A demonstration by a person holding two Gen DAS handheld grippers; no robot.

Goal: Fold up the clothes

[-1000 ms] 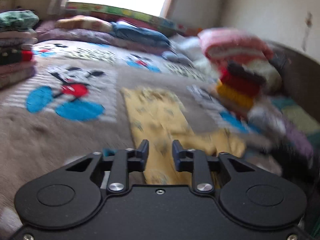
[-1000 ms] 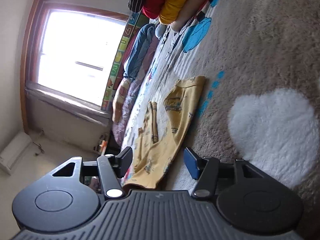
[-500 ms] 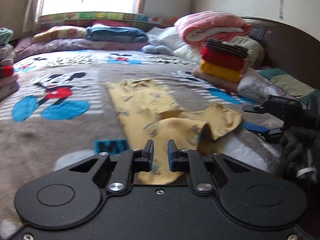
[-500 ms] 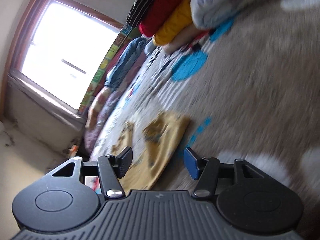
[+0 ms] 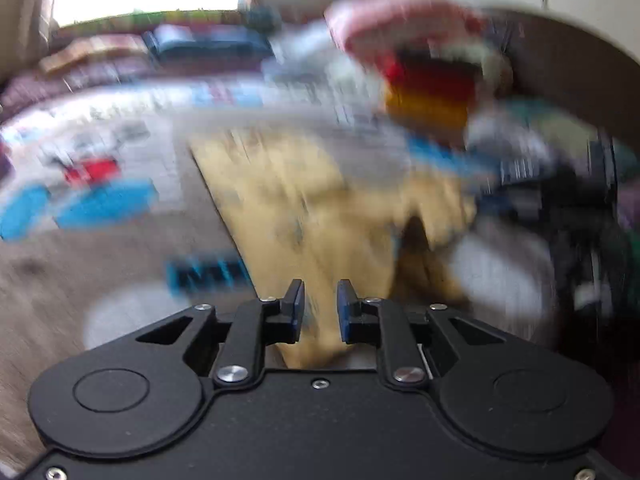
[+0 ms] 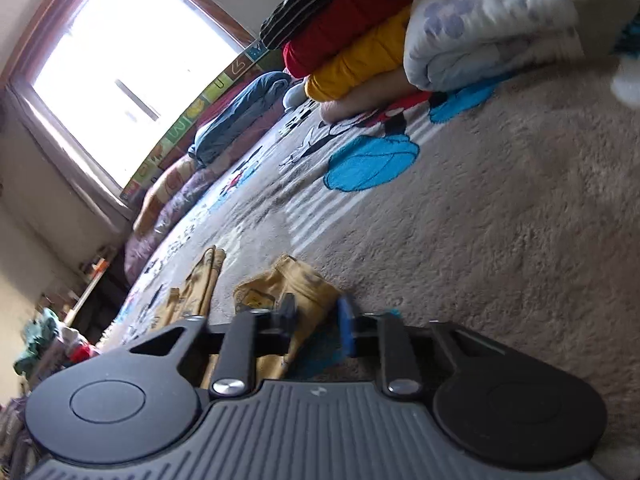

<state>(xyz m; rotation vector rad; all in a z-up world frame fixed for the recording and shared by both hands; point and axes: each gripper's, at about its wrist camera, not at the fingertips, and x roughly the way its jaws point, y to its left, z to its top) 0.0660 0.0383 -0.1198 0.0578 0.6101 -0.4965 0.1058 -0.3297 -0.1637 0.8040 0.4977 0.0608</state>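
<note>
A yellow printed garment (image 5: 320, 208) lies on the grey Mickey Mouse blanket (image 5: 120, 240), partly folded, with one corner raised at the right. The left wrist view is blurred by motion. My left gripper (image 5: 319, 308) is right over the garment's near edge, its jaws narrowly apart with yellow cloth between them. In the right wrist view the garment (image 6: 288, 284) bunches up just ahead of my right gripper (image 6: 316, 314), whose jaws stand partly open around its folded corner. My right gripper shows in the left wrist view (image 5: 532, 196), at the garment's right side.
A stack of folded clothes (image 6: 352, 36), striped, red and yellow, sits beside a rolled white quilt (image 6: 492, 28). Pillows and bedding (image 6: 240, 112) line the window side. Another pile of clothes (image 6: 44, 340) stands at the far left. A dark headboard (image 5: 568, 76) is at the right.
My left gripper's jaws have opened slightly and it moves fast, blurring the view. My right gripper has dropped low to the blanket, reached the garment's corner and narrowed its jaws.
</note>
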